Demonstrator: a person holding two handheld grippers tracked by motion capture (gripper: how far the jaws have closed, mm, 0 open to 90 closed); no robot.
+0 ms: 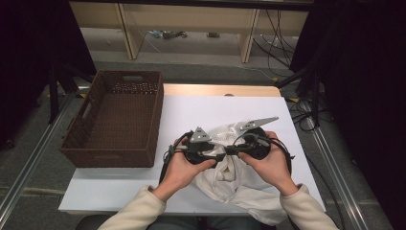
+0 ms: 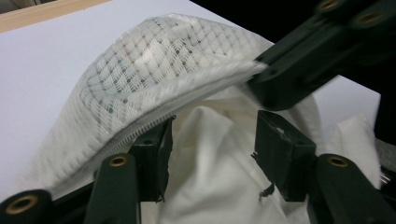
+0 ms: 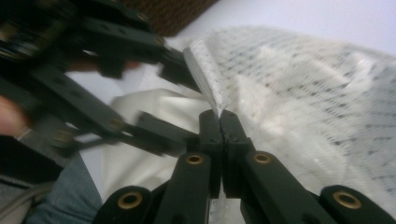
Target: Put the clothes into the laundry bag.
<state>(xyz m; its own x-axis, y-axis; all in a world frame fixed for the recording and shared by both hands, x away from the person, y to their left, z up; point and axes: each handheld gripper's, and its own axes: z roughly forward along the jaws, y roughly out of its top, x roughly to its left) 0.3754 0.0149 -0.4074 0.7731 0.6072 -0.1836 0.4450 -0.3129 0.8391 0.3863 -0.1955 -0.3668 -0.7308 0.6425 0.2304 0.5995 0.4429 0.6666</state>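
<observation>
Right gripper (image 3: 219, 114) pinches the mesh bag's (image 2: 154, 70) zippered edge taut — left gripper (image 2: 212, 154) gapes, released, inside the opening.

White table (image 1: 191, 115) w/ wicker basket (image 1: 115, 120) at left, white laundry bag (image 1: 230, 177) near front.

1. This looks like a lab or test room, not a home.
2. The white table (image 1: 119, 191) stands between metal rails (image 1: 28, 163) on the floor.
3. Beyond the grippers, loose cables (image 1: 277, 28) lie under bare wooden frames (image 1: 127, 28), with dark curtains (image 1: 28, 48) at both sides.
</observation>
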